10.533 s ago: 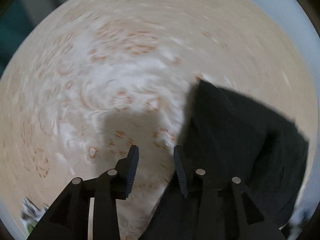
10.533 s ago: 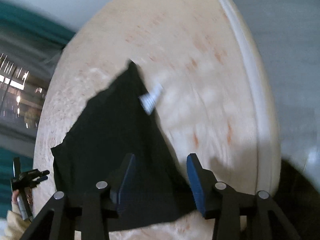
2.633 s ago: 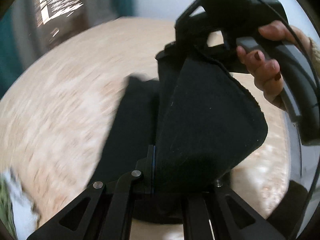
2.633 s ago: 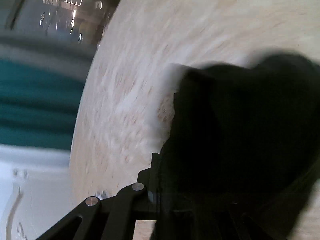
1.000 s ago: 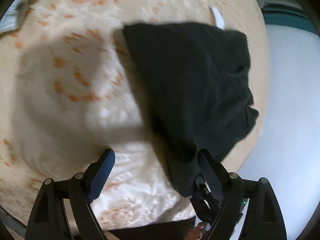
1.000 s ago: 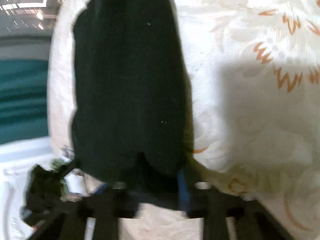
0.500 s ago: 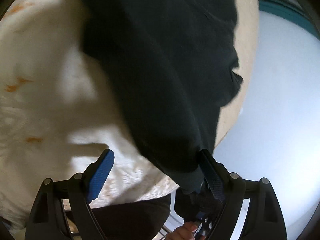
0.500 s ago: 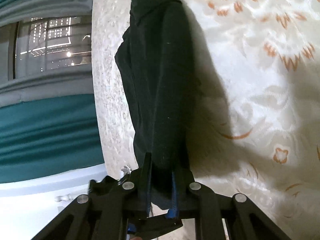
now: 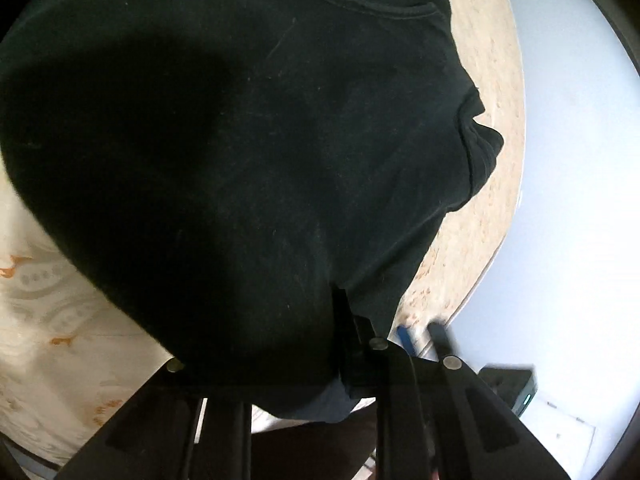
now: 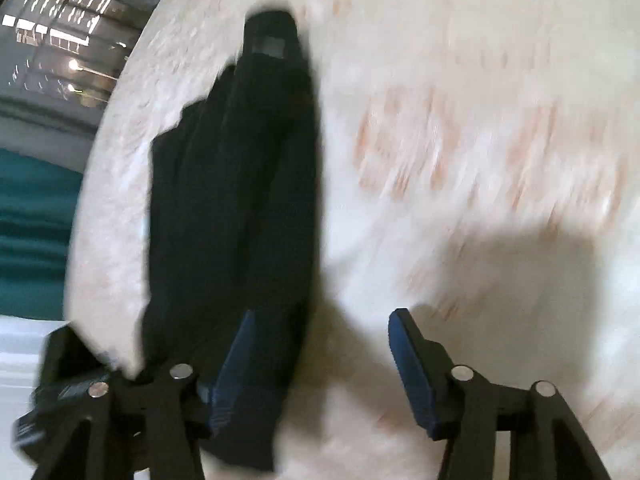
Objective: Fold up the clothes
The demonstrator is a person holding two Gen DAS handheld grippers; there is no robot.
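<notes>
Cloth, a black garment point(image 9: 248, 152), buries the closing left gripper point(image 9: 336, 320); right gripper point(image 10: 320, 356) is opening, nothing between, view blurred.

I see a cream bedspread point(image 10: 460, 168) with an orange floral pattern covering the surface; its pale embossed motifs show at the lower left of my left view point(image 9: 48, 320). Beyond its rounded edge lies a light grey floor point(image 9: 568, 200). In my right view, teal curtains point(image 10: 32, 232) hang at the far left, and above them a window point(image 10: 60, 32) shows bright lights, blurred.
</notes>
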